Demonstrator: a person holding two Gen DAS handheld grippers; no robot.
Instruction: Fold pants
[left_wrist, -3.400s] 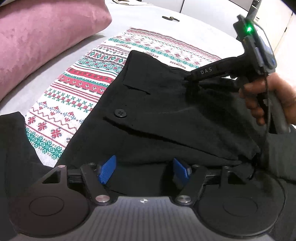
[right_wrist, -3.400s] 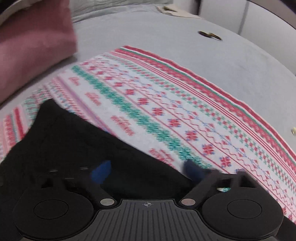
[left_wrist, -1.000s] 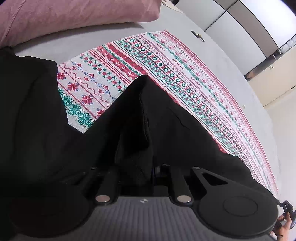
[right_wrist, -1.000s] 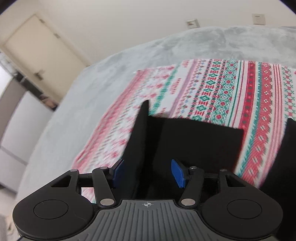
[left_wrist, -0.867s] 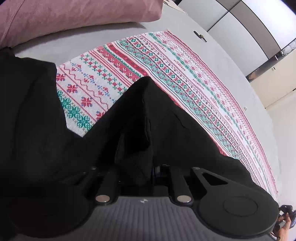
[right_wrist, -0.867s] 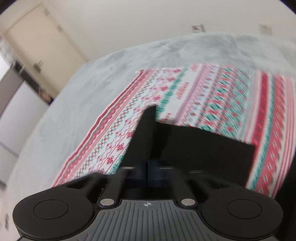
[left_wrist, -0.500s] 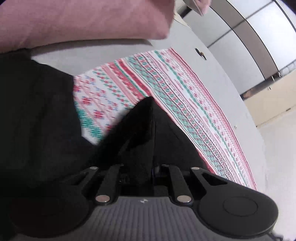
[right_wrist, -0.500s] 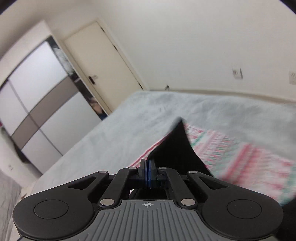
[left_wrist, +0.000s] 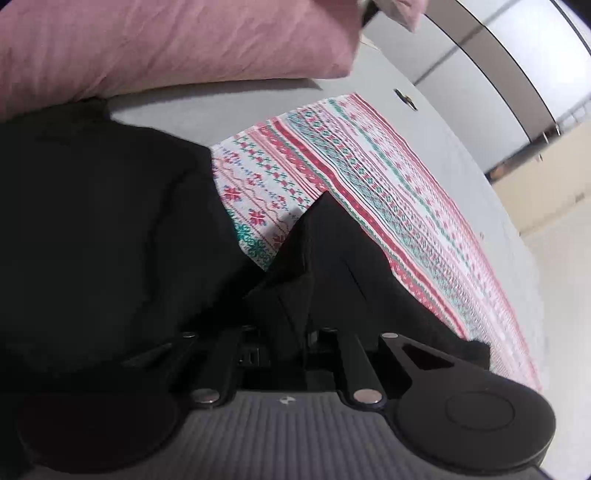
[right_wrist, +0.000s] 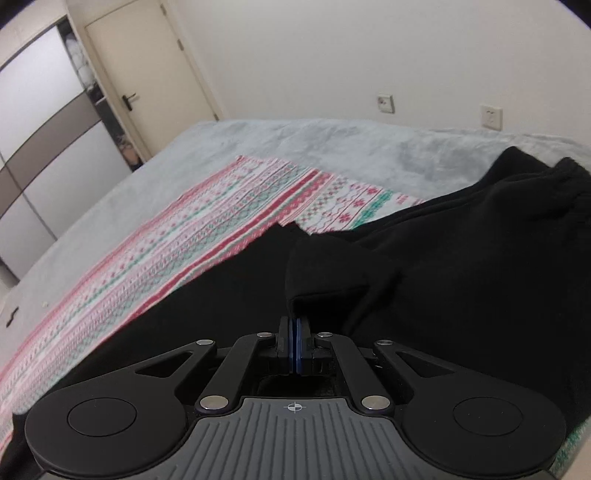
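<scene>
A grey bed (right_wrist: 110, 206) fills both views, with a patterned red, green and white cloth (left_wrist: 369, 177) spread across it. A pink pillow (left_wrist: 166, 44) lies at the head of the bed, beyond the cloth. The black pants (right_wrist: 461, 266) lie on the cloth, bunched and partly lifted; in the left wrist view one part reaches up to the pillow while a raised fold runs toward the camera. A pale door (right_wrist: 147, 74) and sliding wardrobe panels (right_wrist: 44, 122) stand behind the bed. The left gripper (left_wrist: 291, 332) is nearly closed, its fingers clamped on a thick bunch of the pants' fabric that hides the pads. The right gripper (right_wrist: 294, 339) has its blue pads pressed together, pinching an edge of the pants, which rises as a small flap just above the fingertips. A small dark object (left_wrist: 404, 99) lies on the bed past the cloth.
</scene>
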